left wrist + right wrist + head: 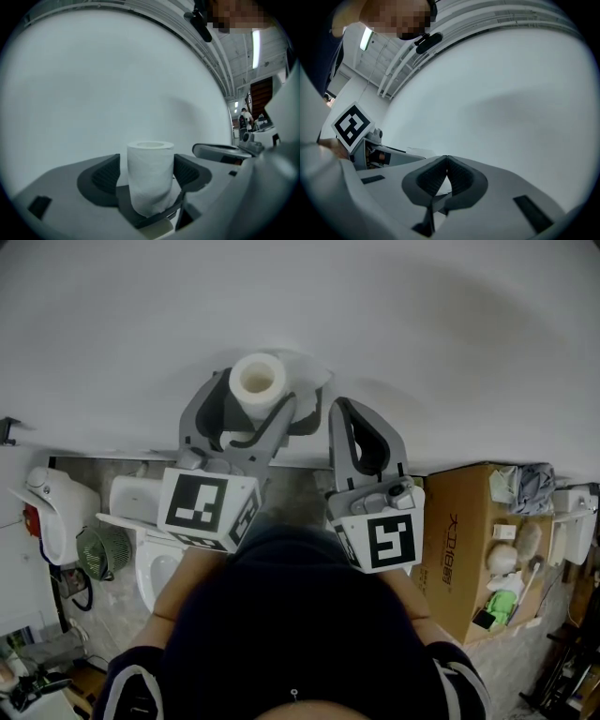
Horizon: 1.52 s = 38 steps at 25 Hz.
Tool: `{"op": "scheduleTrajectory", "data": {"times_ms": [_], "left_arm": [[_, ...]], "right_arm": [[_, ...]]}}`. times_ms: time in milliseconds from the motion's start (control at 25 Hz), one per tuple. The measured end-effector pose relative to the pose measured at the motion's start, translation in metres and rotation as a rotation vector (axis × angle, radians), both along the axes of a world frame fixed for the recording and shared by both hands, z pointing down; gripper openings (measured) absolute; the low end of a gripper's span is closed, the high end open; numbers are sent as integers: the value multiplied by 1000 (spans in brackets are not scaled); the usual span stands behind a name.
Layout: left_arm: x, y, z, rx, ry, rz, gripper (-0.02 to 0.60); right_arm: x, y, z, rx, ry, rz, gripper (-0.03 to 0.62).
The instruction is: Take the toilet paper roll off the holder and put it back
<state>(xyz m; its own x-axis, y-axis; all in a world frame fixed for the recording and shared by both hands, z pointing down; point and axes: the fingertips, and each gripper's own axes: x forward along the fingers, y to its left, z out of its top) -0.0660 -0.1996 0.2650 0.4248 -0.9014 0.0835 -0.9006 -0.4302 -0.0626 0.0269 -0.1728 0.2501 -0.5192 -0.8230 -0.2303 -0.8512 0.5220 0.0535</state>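
A white toilet paper roll [257, 381] stands upright against the white wall, its core hole facing up. A pale holder piece [315, 371] shows just behind and right of it. My left gripper [258, 395] reaches level around the roll, jaws spread wide. In the left gripper view the roll [150, 176] stands between the dark pads [105, 174], with a narrow gap on its left side and the right pad close against it. My right gripper [342, 409] hovers just right of the roll, shut and holding nothing; its tips [446, 160] meet in the right gripper view.
The white wall [422, 324] fills the space ahead. Below on the floor are a toilet [150, 554], a small green fan [101, 549] and an open cardboard box [464, 549] with several items. A person [243, 117] stands far off at the right.
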Motion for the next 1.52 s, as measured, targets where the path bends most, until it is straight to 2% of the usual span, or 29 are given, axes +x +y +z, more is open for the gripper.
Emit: {"op": "scheduleTrajectory", "data": {"times_ms": [160,440,680,840,1520], "left_arm": [[2,-3,3,-4,-6,-4,334],[5,-8,9,-34,-91,-27,334],[5,-11,13,-79,-98,-43,333],[6,-10,12,-70,-116,-50,331],[0,-6,2,-32,-71,-85,305]], "right_arm": [[5,-6,4,-15,-5,11,17],[5,-10,5,-20,-6,11,17],[6,-10,6,-22,-8,5,17],[10,-8,6,-21,-5,5,17],[21,-3,8,-21,-2,10,17]]}}
